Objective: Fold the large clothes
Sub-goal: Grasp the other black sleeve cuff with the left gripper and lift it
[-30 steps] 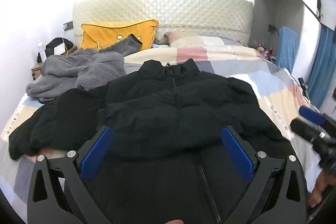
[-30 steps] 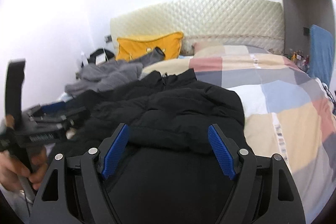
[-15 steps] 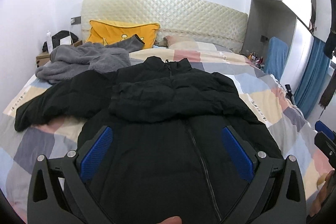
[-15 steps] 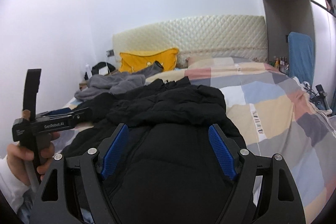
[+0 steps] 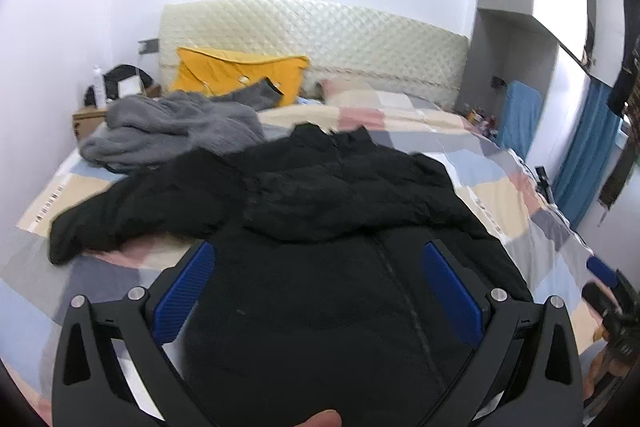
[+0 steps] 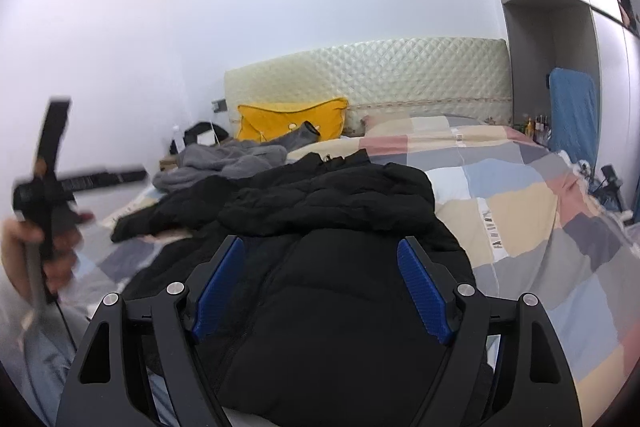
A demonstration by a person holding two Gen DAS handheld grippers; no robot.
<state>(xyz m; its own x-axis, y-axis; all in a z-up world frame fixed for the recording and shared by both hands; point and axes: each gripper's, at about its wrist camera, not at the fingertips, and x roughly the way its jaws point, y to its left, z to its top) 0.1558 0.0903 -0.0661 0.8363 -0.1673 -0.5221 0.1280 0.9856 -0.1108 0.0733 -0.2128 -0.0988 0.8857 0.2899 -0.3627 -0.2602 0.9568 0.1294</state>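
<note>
Along the bed (image 5: 500,195), jacket (image 5: 340,227) collar-to-headboard

Home bedroom. Bed (image 5: 492,183) with patchwork duvet in pink, blue, grey and cream squares; cream quilted headboard (image 5: 320,39) against white wall. Yellow pillow (image 5: 236,75) propped at headboard. Grey fleece garment (image 5: 172,131) and black puffer jacket (image 5: 340,227) lying on duvet. Blue curtain (image 5: 584,163) at far right. Small bottles (image 6: 536,125) beside bed.

Black jacket (image 5: 340,267) hem below frame edge
</note>
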